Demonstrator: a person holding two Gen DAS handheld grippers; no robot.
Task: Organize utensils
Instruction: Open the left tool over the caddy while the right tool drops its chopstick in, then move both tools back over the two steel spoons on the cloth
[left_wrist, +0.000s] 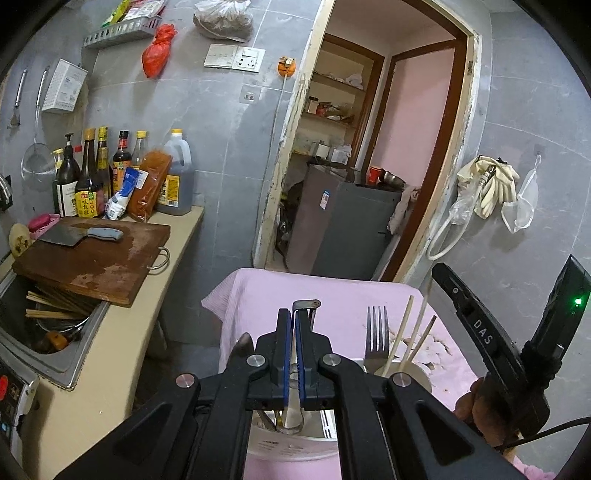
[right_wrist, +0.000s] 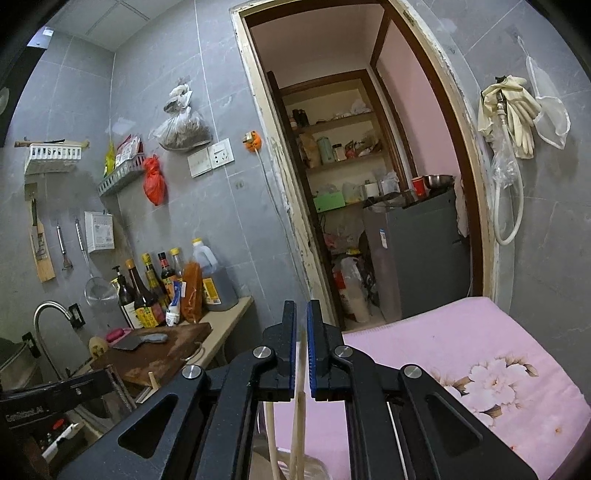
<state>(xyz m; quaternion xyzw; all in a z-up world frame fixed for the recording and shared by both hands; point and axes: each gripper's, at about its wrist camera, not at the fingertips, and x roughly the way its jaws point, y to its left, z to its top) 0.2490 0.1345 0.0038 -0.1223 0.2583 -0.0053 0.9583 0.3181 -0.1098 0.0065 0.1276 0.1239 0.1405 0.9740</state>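
In the left wrist view my left gripper (left_wrist: 294, 317) is shut on a metal utensil handle (left_wrist: 306, 305) that stands upright over a white holder (left_wrist: 295, 441) on the pink cloth (left_wrist: 332, 295). A fork (left_wrist: 376, 332) and several wooden chopsticks (left_wrist: 404, 332) stand in a second holder (left_wrist: 419, 376) to the right. My right gripper's body (left_wrist: 491, 347) shows at the right edge there. In the right wrist view my right gripper (right_wrist: 301, 321) is narrowly closed on a wooden chopstick (right_wrist: 301, 369) that hangs down between the fingers; a second pale stick (right_wrist: 272, 435) hangs beside it.
A kitchen counter (left_wrist: 173, 236) at the left holds a wooden cutting board (left_wrist: 96, 258) with a cleaver (left_wrist: 81, 236), sauce bottles (left_wrist: 96, 173) and a sink (left_wrist: 40, 332) with chopsticks. A doorway (left_wrist: 369, 147) opens ahead onto a grey fridge (left_wrist: 351, 225). Gloves (left_wrist: 491, 181) hang on the right wall.
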